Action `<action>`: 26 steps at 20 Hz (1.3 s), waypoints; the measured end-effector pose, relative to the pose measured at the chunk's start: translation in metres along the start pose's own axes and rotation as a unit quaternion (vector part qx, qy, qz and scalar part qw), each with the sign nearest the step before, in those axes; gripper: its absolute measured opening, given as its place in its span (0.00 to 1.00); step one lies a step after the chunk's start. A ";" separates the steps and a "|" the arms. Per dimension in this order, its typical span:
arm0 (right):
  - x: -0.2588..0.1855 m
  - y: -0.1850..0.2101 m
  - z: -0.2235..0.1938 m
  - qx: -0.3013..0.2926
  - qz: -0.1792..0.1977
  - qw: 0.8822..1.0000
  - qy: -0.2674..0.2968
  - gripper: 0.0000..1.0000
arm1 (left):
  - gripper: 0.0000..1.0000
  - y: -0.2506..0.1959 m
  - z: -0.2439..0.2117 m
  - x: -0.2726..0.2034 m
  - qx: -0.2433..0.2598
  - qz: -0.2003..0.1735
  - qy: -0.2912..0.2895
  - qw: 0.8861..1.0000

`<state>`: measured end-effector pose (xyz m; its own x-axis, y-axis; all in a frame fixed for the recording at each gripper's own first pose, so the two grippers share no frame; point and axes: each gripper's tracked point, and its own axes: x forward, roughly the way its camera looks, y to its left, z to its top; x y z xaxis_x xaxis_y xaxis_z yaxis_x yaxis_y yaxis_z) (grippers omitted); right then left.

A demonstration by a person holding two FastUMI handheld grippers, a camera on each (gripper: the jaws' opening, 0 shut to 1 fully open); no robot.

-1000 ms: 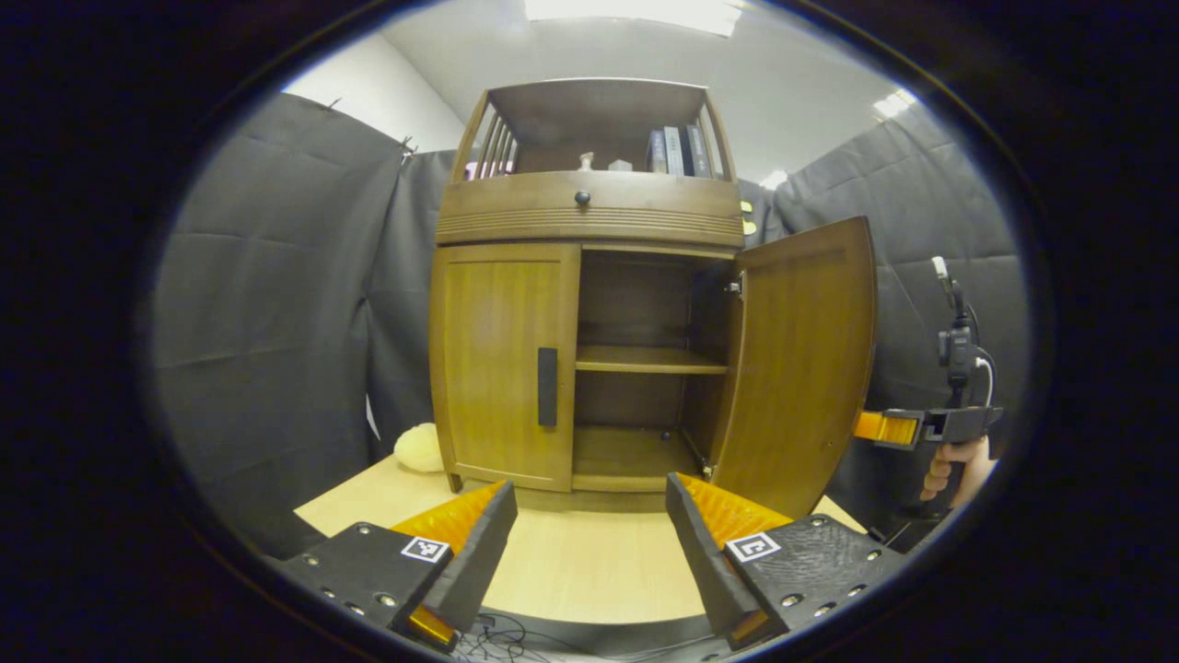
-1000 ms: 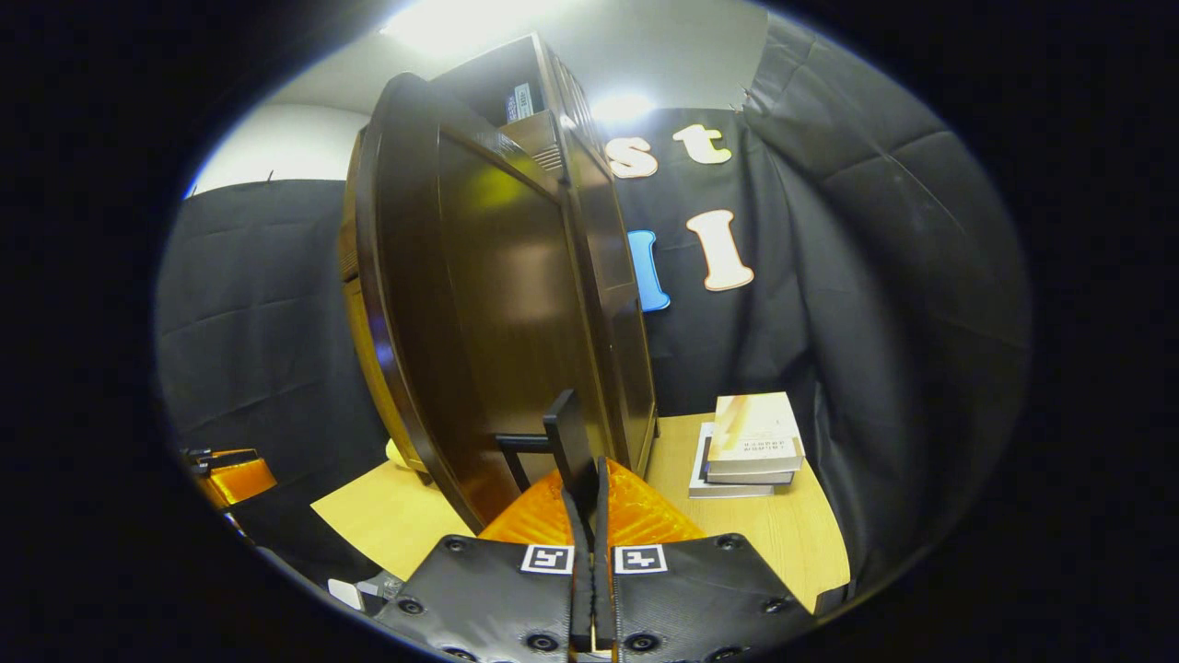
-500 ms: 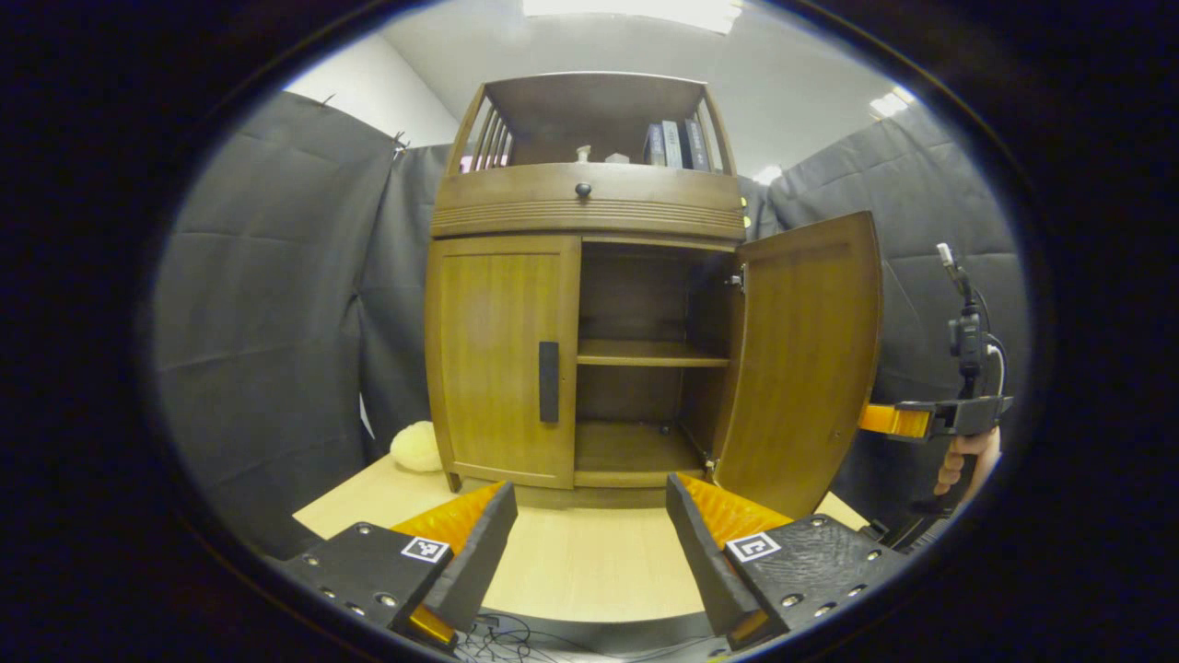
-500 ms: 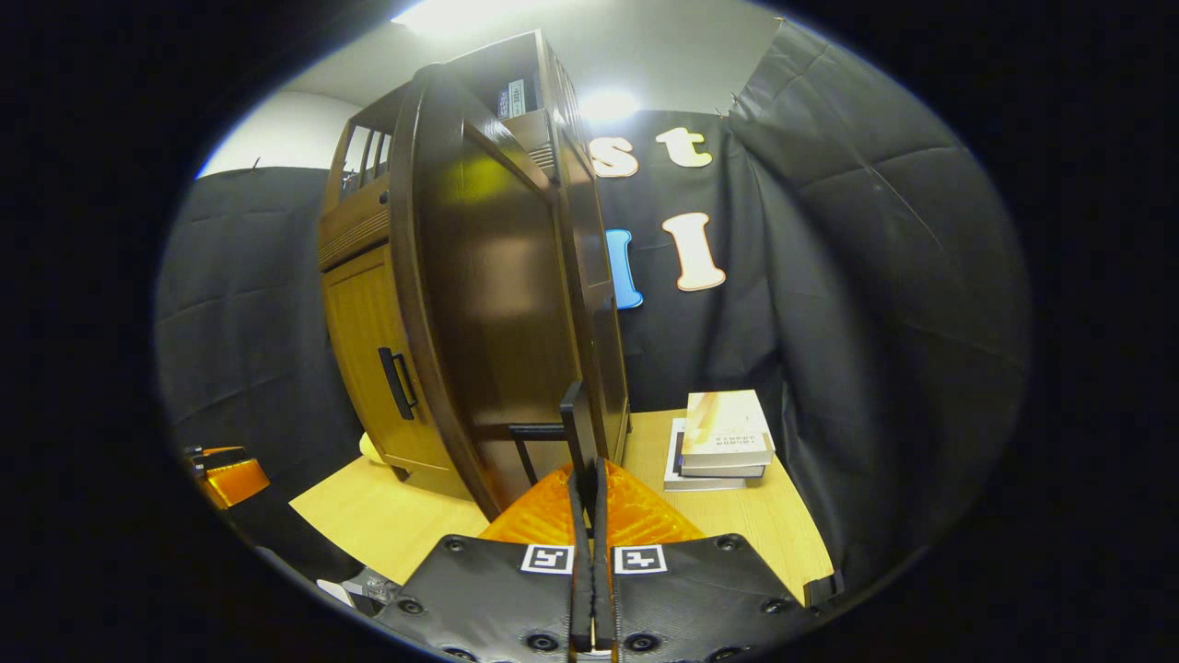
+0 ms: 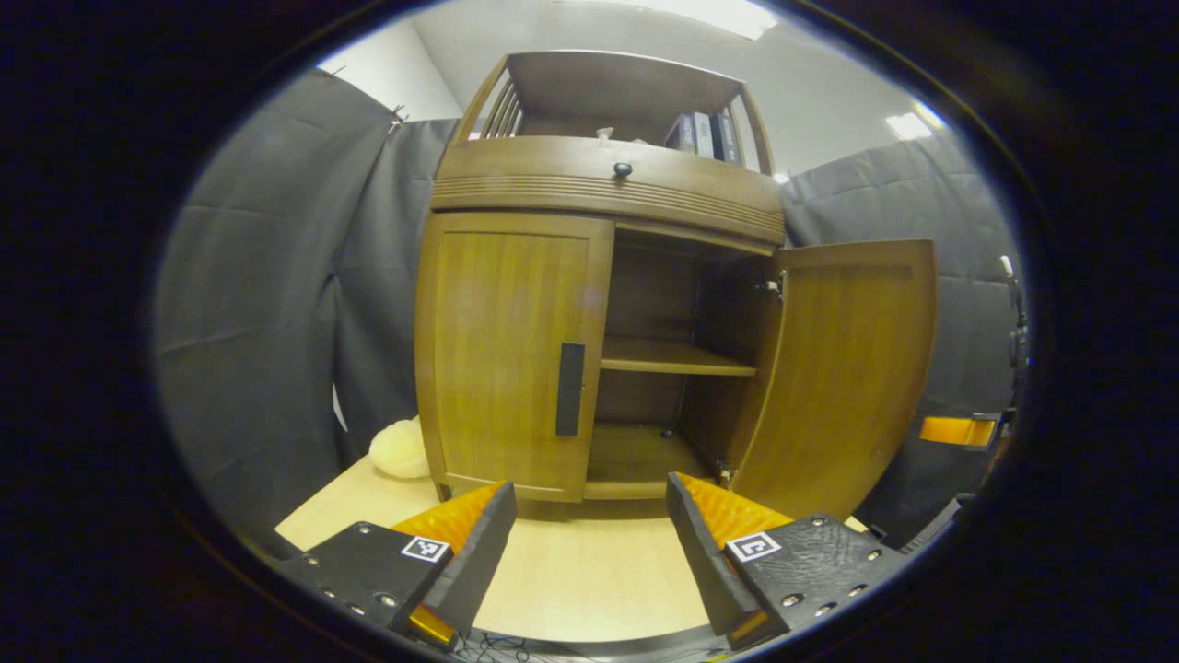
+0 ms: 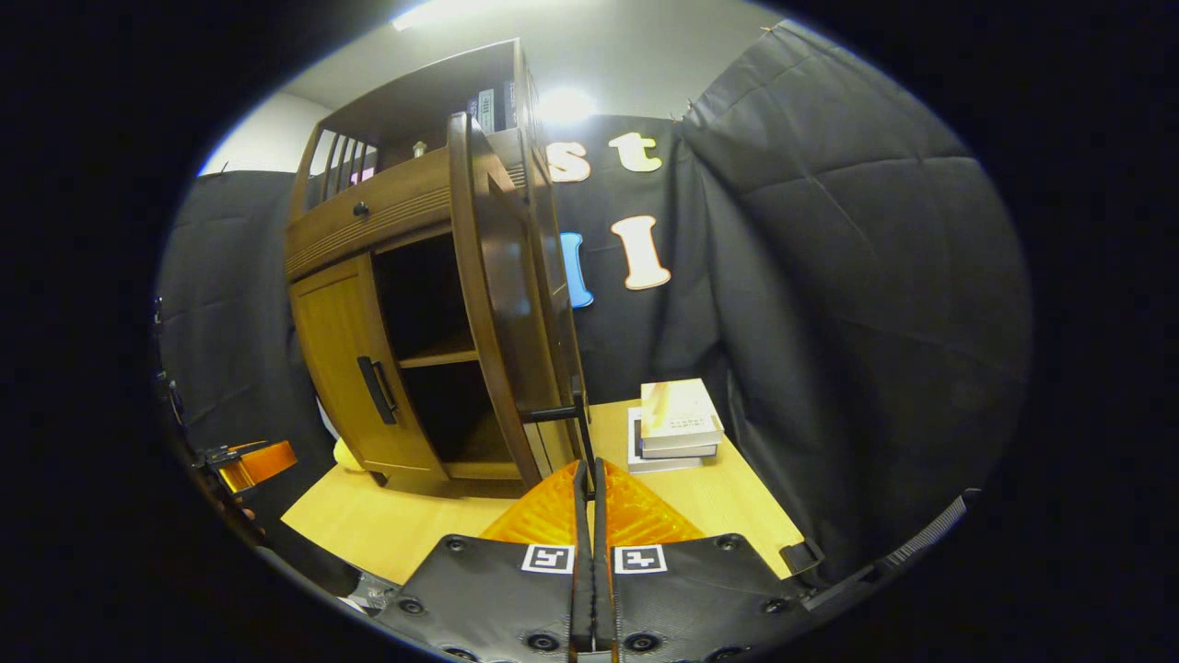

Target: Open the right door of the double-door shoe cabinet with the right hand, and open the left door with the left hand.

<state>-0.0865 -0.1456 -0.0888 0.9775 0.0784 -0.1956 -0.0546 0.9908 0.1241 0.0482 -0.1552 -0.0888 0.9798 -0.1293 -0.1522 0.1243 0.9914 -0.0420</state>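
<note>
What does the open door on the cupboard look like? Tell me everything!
The right door is brown wood with a slightly bowed shape and a framed panel. It swings wide open on metal hinges at the cabinet's right side, showing the shelf inside. A dark bar handle sticks out from its outer face near the free edge. The right tongs sit just below that handle, closed together; whether they touch it is unclear.

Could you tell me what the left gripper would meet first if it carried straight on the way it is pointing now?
Probably the cabinet: the left gripper, fingers open, points across bare table at the closed left door's inner edge, near its dark handle. Depth is unclear.
</note>
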 end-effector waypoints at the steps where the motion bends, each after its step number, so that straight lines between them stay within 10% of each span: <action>1: -0.008 0.007 0.002 -0.004 -0.008 1.000 -0.002 0.02 | 0.94 0.008 0.005 0.008 0.001 -0.007 -0.003 1.000; 11: -0.003 0.141 0.022 -0.017 0.016 0.999 -0.038 0.02 | 0.92 0.065 0.022 0.081 0.017 -0.051 -0.019 0.998; 16: 0.037 0.176 0.026 -0.025 0.037 0.998 -0.051 0.96 | 0.92 0.059 0.037 0.128 0.014 -0.055 -0.021 0.998; 26: 0.119 0.197 0.034 -0.062 0.070 0.994 -0.060 0.93 | 0.92 0.039 0.037 0.209 0.022 -0.049 -0.011 0.999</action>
<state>0.0263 0.0554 -0.0545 0.9753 0.2101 -0.0675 -0.2093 0.9777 0.0193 0.2630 -0.1431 -0.0861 0.9659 -0.2254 -0.1273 0.2256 0.9741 -0.0129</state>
